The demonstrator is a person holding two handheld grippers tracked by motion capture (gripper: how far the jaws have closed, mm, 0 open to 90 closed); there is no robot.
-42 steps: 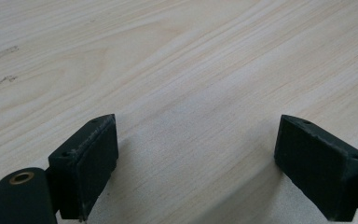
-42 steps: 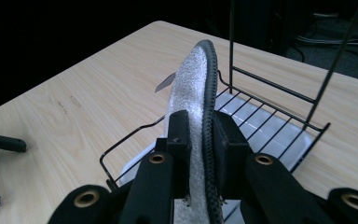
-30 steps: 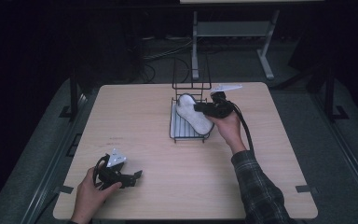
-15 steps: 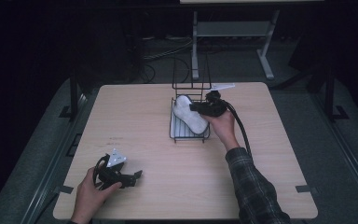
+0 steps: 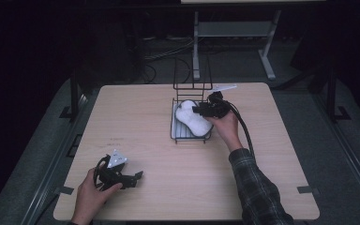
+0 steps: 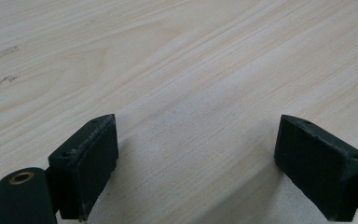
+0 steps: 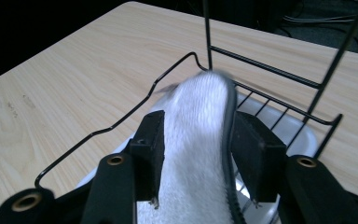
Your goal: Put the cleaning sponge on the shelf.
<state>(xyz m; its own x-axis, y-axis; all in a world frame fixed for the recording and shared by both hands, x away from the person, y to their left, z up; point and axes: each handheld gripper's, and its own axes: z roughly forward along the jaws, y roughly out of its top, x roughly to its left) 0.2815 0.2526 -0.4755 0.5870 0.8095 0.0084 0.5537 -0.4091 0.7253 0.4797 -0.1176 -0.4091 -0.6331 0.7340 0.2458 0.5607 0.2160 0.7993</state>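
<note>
white and fuzzy, the slipper (image 7: 200, 140) is what we see rising between the two black pads of our right gripper (image 7: 198, 154), with the left pad close against its fleece and the right pad just beside the dark edge of its sole; the jaws have just been opening, and we read the grip as loosened rather than pressing. from the high view, the slipper (image 5: 192, 119) lies inside the black wire rack (image 5: 174, 133), which stands a little beyond the middle of the wooden table (image 5: 136, 112), and the rack's tall wire back rises on the far side. our right gripper (image 5: 206, 110) sits at the rack's right edge, over the slipper, with the hand behind it and its black cable trailing back along a plaid sleeve (image 5: 258, 187). in the right gripper view the rack's rim (image 7: 121, 119) curves around the slipper, and a pale liner shows under the wires. our left gripper (image 5: 133, 178) rests on the table near the front left corner, well apart from the rack; in its own view the jaws stand wide apart over bare wood grain (image 6: 191, 93) with nothing between them.
</note>
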